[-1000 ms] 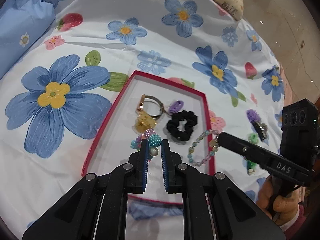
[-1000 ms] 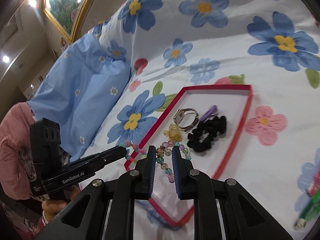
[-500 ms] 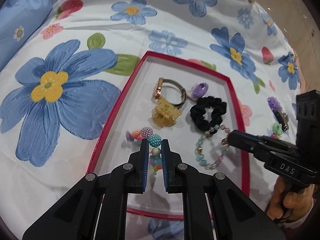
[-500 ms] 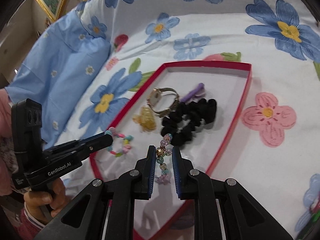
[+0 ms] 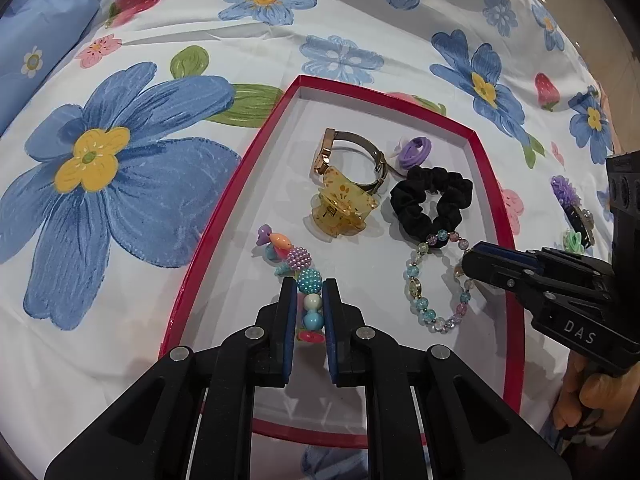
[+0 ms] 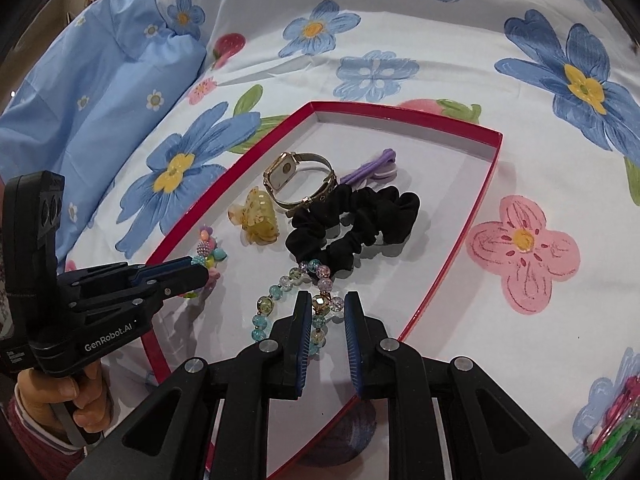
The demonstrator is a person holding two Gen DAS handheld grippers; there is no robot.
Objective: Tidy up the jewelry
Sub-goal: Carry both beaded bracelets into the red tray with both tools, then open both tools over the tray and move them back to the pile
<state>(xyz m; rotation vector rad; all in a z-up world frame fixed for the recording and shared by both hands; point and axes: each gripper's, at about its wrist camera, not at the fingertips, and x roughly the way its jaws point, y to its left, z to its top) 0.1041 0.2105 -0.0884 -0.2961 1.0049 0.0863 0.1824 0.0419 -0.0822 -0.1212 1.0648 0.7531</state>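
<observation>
The left claw (image 5: 308, 300) pinches the chunky multicolour bead bracelet (image 5: 298, 264) between its blue pads, the beads lined up in the narrow gap, while the bracelet's far end rests on the white floor of the red-rimmed tray (image 5: 224, 216). The right claw (image 6: 328, 316) stands a little wider, with the pastel glass bead bracelet (image 6: 280, 296) running between its fingers; its left pad touches the beads, but whether the right pad does I cannot tell. That bracelet lies on the tray floor, touching the black scrunchie (image 6: 352, 224).

Only the left wrist view shows the things outside the tray on the right of the bedspread (image 5: 140, 60): a purple flower clip (image 5: 562, 190) and a green flower piece (image 5: 574, 240), both partly hidden behind the right claw's body. Only the right wrist view shows the watch's pale square face, the blue pillow (image 6: 92, 92), and a blurred heap of pink and green bits (image 6: 612, 428) at the lower right edge.

Inside the tray, counted: two bead bracelets, one gold watch (image 5: 348, 160), one amber hair claw clip (image 5: 340, 204), one black scrunchie, one purple hair tie (image 5: 416, 150). Six pieces in one tray, on the flowered bed
</observation>
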